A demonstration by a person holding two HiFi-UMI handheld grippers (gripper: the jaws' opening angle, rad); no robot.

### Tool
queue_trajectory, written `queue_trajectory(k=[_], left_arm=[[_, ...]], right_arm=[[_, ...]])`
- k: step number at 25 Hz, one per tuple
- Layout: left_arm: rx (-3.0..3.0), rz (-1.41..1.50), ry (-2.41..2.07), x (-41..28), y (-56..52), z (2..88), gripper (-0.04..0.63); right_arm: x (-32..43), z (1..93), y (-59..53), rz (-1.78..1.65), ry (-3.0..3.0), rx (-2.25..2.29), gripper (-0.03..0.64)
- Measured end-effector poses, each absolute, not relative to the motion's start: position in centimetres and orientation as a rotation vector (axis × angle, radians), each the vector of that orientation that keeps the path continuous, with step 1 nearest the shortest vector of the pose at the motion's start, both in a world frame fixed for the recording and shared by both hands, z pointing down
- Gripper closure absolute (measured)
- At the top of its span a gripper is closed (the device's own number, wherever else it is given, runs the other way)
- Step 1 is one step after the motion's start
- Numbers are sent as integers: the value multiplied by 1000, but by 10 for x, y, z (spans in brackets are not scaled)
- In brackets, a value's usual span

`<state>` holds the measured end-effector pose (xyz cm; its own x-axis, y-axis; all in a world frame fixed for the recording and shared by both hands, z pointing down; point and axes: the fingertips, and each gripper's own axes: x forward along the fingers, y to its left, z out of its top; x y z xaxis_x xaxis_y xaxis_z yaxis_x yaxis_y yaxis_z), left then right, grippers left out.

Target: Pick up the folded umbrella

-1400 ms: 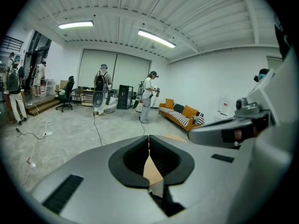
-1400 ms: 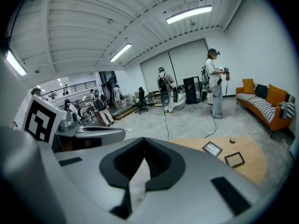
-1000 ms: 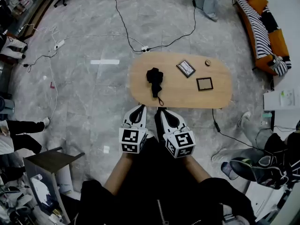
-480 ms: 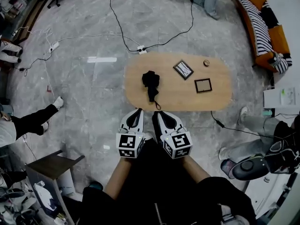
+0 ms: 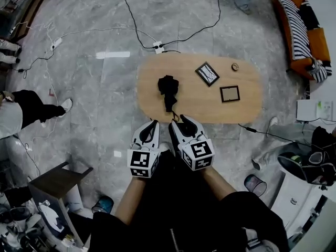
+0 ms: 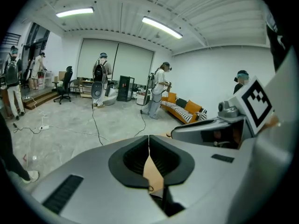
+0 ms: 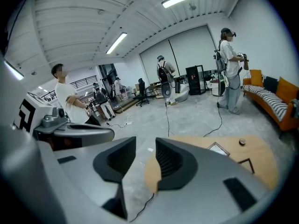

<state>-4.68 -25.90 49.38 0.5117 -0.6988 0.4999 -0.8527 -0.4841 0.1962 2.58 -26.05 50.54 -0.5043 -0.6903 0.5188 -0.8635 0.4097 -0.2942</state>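
Observation:
The folded black umbrella [image 5: 168, 90] lies on the left part of the oval wooden table [image 5: 247, 106], its strap end toward me. Both grippers hover at the table's near edge, just short of it. My left gripper [image 5: 152, 125] is shut, its jaws meeting with nothing between them [image 6: 149, 143]. My right gripper [image 5: 181, 122] is open; its jaws have just been opening and nothing is between them [image 7: 145, 146]. The right gripper view shows the table [image 7: 261, 155] beyond the jaws. The umbrella's body is hidden in both gripper views.
Two picture frames [image 5: 207, 73] [image 5: 229, 93] and a small round object [image 5: 234, 66] lie on the table's right half. Cables and a power strip [image 5: 157, 47] run over the floor behind. A striped sofa [image 5: 302, 25] stands far right, a dark side table [image 5: 58, 178] near left, and people stand around.
Both grippers have moved forward and lower, up to the table's near edge by the umbrella's strap. The right gripper's jaws have parted.

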Motion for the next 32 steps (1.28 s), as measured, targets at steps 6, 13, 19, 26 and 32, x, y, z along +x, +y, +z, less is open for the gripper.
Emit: queue_trajectory(k=[6, 13, 19, 26, 32], left_arm=[[2285, 511, -1265, -49, -266, 509, 580], [2246, 535, -1261, -55, -270, 528, 580], [2241, 550, -1263, -59, -278, 537, 580], [2202, 556, -1272, -67, -278, 548, 578], [2159, 549, -1269, -70, -272, 557, 580]], right_arm=[[24, 532, -278, 833, -2339, 1276, 445], [27, 577, -302, 872, -2260, 1282, 433], [28, 611, -327, 898, -2204, 1267, 421], [25, 641, -350, 873, -2163, 1262, 402], [20, 667, -358, 911, -2125, 1243, 379]])
